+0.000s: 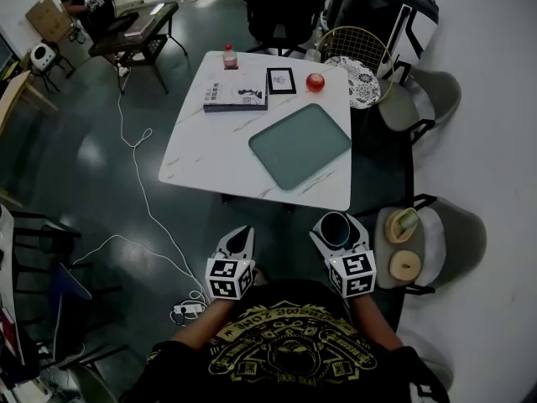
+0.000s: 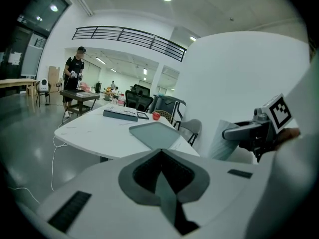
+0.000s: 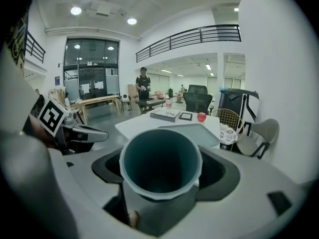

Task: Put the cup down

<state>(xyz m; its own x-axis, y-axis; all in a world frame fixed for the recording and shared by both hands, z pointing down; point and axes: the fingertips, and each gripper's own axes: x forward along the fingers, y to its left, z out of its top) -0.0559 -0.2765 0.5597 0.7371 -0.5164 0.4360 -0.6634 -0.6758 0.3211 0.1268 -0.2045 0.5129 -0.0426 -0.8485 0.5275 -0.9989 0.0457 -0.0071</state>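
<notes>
The dark teal cup [image 1: 336,230] is gripped by the right tongs [image 1: 334,222], the jaws closed on its body, and is held in the air short of the near edge of the white desk [image 1: 210,154]. The left tongs [image 1: 240,235] are shut with nothing between them. On the desk a grey-green tray [image 1: 299,145] is laid near right; a book [image 1: 235,95] and what appears to be an apple [image 1: 315,82] are set farther back.

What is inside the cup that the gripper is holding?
Nothing shows inside the cup, which sits in the right gripper: only its bare teal walls. The very bottom is dim, so something tiny there could be missed.
</notes>
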